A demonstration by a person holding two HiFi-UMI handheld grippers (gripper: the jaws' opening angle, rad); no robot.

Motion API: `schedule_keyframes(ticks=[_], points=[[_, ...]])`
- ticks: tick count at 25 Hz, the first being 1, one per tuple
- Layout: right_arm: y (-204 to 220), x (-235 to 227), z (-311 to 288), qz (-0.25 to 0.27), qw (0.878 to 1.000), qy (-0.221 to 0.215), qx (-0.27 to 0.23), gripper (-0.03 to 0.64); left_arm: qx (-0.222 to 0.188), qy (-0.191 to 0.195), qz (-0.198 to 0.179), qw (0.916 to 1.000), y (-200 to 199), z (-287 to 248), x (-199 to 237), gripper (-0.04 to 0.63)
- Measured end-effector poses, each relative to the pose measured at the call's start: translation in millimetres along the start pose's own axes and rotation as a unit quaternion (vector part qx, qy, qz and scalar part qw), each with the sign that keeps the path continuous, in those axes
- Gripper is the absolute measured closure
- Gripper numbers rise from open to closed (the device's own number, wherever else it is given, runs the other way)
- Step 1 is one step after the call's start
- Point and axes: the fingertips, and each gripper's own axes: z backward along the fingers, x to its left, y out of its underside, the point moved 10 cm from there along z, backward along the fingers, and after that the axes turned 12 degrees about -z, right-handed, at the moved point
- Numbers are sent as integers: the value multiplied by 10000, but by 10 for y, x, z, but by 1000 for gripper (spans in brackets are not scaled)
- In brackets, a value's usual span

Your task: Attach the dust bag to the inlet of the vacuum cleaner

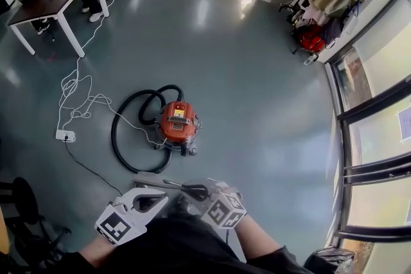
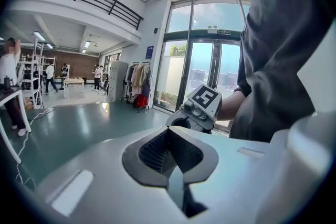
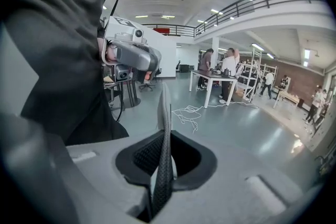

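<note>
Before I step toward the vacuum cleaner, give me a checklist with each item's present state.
1. Dust bag gripped by the right claw: ok. It shows edge-on, clamped between the pads.
2. Left claw free to help: ok. It is shut, with nothing between its jaws.
3. Vacuum cleaner within reach: not ok. It stands on the floor ahead, apart from both claws.
4. Inlet exposed and facing you: cannot tell. No view shows it.
5. Hose out of the way: not ok. Its loop curls round the near left side of the vacuum cleaner.
</note>
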Motion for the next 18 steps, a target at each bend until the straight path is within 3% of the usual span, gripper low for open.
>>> schedule_keyframes(ticks=[12, 18], points=[[-95, -21, -432, 63, 9982, 478, 348, 595, -419, 655, -113, 9969, 72, 167, 632, 578], [-92, -141, -626, -95, 9976, 587, 361, 594, -302, 803, -225, 9961, 219, 141, 945, 578]])
